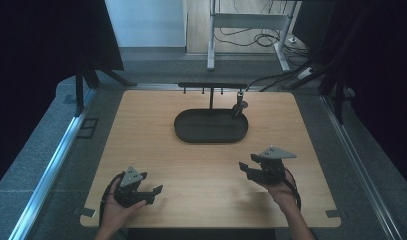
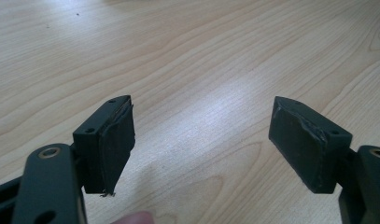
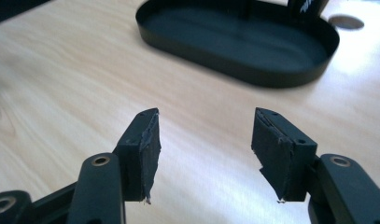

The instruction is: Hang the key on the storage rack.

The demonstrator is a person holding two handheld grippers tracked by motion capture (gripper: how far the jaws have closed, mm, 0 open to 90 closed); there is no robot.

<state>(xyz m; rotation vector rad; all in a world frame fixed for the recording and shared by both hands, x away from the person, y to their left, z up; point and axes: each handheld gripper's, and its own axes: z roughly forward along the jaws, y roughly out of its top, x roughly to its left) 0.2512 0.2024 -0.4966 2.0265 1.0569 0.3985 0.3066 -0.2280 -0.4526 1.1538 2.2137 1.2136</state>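
Black oval tray (image 3: 253,70) ahead of your right gripper (image 1: 250,168), with its fingers (image 3: 148,149) spread wide and empty.

Keep the right fingers wide as you approach: the tray lies well apart, just beyond their tips on the light wood counter (image 1: 156,130), and a small dark utensil (image 1: 239,106) hangs from the rack (image 1: 211,86) over its far end. Your left gripper (image 1: 152,192) rests low, fingers (image 2: 114,149) likewise wide with nothing between them.

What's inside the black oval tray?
The black oval tray holds the upright post of a hook rack, rising from its back part, and a dark utensil hanging at the right end. The rest of its floor looks bare. The far rim hides the utensil's tip.
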